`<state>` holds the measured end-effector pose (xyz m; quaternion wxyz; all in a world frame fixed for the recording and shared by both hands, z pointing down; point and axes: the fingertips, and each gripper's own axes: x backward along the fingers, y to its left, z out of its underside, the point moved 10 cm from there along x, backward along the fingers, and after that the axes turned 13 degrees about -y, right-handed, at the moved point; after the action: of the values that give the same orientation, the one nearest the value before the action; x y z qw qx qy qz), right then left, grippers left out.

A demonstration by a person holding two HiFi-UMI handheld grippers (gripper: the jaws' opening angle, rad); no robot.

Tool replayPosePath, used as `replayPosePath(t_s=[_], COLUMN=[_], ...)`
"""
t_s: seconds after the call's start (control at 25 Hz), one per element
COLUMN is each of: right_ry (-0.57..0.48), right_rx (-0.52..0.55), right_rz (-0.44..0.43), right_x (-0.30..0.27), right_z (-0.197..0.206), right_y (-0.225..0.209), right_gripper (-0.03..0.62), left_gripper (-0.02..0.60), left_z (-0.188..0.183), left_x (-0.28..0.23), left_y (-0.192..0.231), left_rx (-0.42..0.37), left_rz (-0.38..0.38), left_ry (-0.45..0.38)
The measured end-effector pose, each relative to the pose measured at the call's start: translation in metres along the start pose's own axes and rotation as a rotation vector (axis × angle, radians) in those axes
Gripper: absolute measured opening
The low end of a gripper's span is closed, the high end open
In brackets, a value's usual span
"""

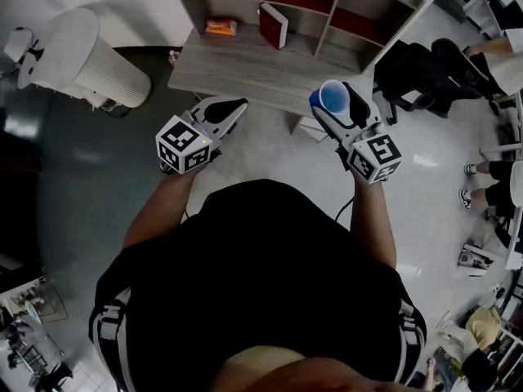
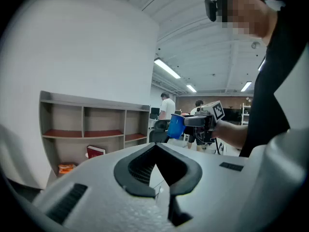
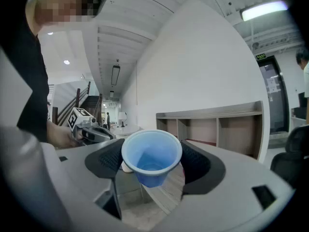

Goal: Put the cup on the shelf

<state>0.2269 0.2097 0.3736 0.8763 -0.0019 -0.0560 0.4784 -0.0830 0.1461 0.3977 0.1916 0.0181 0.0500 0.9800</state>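
A blue plastic cup (image 1: 332, 96) sits upright between the pads of my right gripper (image 1: 331, 102), which is shut on it just in front of the wooden shelf unit (image 1: 245, 68). In the right gripper view the cup (image 3: 151, 153) fills the gap of the right gripper (image 3: 151, 159), its open mouth facing the camera. My left gripper (image 1: 235, 106) hovers to the left at about the same height, its jaws together with nothing in them. From the left gripper (image 2: 155, 148) I see the cup (image 2: 176, 126) held out to the right, with the shelf (image 2: 91, 124) beyond.
On the shelf's lower board lie a red book (image 1: 272, 24) and an orange packet (image 1: 221, 28). A white ribbed bin (image 1: 90, 64) stands at the left, a black chair (image 1: 417, 72) at the right. People stand further right (image 1: 490, 186).
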Motion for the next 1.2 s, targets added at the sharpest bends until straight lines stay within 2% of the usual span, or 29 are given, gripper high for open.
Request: replayPosePath(t_s=[0.12,0.4,0.68,0.92,1.2], right_ry=[0.006,-0.001,-0.046,-0.052,-0.042], right_rx=[-0.002,-0.004,-0.007,-0.004,0.004], right_rz=[0.005,0.008,-0.001,-0.017,0.013], right_x=[0.003,0.021,0.030,0.019,-0.002], right_z=[0.000,-0.001,-0.009,-0.011,-0.010], right_y=[-0.004,-0.011,-0.015,-0.016,-0.023], right_gripper=[0.367,0.367,0.367,0.367,0.367], left_gripper=[0.017,0.017,0.017,0.017,0.017], left_z=[-0.003,0.003,0.000,0.003,0.009], left_x=[-0.002,-0.009,-0.015,-0.003,-0.002], left_y=[-0.003,-0.014,-0.033,-0.022,0.002], left_rx=[-0.070,-0.043,-0.054,-0.024,-0.009], left_rz=[0.000,0.004,0.025,-0.025,-0.011], left_ry=[0.026,0.031,0.023,0.016,0.005])
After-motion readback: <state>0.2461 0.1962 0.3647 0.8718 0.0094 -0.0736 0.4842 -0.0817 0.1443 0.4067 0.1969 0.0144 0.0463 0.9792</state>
